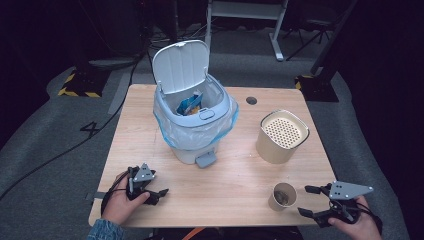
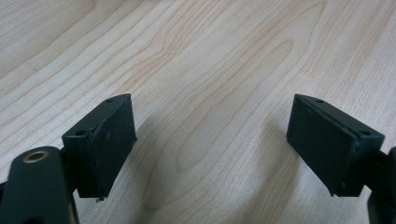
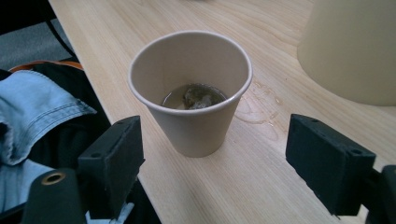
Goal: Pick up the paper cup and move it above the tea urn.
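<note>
A paper cup (image 1: 284, 196) with a used tea bag and a little liquid stands near the table's front right edge. My right gripper (image 1: 306, 200) is just right of it, jaws open and pointing at the cup. In the right gripper view the cup (image 3: 191, 93) stands upright a short way ahead of the open right gripper (image 3: 212, 140), apart from both pads. My left gripper (image 1: 159, 196) rests low at the front left of the table, open. Between the left gripper (image 2: 212, 140) jaws lies bare wood.
A white pedal bin (image 1: 192, 125) with a blue liner stands mid-table, its lid (image 1: 181, 65) up and a blue packet inside. A beige canister (image 1: 281, 136) with a perforated top stands behind the cup. A wet ring (image 3: 259, 112) marks the table (image 1: 235, 175).
</note>
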`<state>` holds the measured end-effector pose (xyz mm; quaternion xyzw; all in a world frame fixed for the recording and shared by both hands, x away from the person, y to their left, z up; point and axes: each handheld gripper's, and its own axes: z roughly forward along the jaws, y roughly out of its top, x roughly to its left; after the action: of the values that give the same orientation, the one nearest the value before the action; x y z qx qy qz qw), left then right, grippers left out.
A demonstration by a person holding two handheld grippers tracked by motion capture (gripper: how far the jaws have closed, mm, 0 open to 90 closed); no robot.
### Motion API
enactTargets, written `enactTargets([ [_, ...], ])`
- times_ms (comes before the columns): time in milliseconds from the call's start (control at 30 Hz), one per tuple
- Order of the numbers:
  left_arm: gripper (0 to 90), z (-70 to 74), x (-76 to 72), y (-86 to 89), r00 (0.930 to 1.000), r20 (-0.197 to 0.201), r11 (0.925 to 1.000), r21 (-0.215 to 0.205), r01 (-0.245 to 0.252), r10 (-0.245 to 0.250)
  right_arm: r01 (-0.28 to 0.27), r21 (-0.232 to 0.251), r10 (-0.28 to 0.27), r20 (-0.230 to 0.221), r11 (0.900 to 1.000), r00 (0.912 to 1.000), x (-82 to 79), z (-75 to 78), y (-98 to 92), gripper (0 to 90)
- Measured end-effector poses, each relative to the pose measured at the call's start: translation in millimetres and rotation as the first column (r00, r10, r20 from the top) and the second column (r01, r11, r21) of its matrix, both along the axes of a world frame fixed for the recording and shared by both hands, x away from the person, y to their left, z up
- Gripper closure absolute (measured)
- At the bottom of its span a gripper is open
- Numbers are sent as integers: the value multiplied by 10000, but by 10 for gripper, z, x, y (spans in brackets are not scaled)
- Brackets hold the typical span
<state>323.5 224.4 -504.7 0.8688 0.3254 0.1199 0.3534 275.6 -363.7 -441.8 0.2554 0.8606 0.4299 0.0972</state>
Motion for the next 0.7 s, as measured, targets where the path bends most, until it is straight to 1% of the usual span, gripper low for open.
enactTargets([
  [100, 153, -1, 5, 0, 9999, -17, 9999, -6, -102, 102, 124, 191, -124, -16, 9997, 9999, 20, -118, 34, 223],
  [167, 153, -1, 5, 0, 9999, -16, 9999, -14, -113, 113, 86, 387, -84, -63, 9992, 9999, 32, -195, 57, 224],
  [267, 153, -1, 5, 0, 9999, -15, 9999, -15, -113, 113, 22, 430, -15, -174, 9991, 9998, 42, -299, 109, 223],
  [300, 153, -1, 4, 0, 9999, -16, 9999, -14, -116, 116, -9, 456, 15, -123, 9990, 9999, 46, -326, 126, 221],
  [367, 153, -1, 4, 0, 9999, -15, 9999, -14, -116, 116, 9, 632, -1, -125, 9980, 9999, 47, -372, 167, 223],
  [467, 153, -1, 4, -1, 9999, -13, 9999, -15, -120, 120, 7, 907, -6, -14, 9959, 10000, 59, -425, 223, 225],
  [633, 153, -1, 4, 0, 9999, -14, 9999, -12, -117, 117, -47, 1211, 37, 92, 9926, 10000, 86, -501, 327, 223],
  [700, 153, -1, 4, -1, 9999, -14, 9999, -14, -120, 120, -47, 1294, 39, 67, 9916, 10000, 105, -528, 355, 219],
])
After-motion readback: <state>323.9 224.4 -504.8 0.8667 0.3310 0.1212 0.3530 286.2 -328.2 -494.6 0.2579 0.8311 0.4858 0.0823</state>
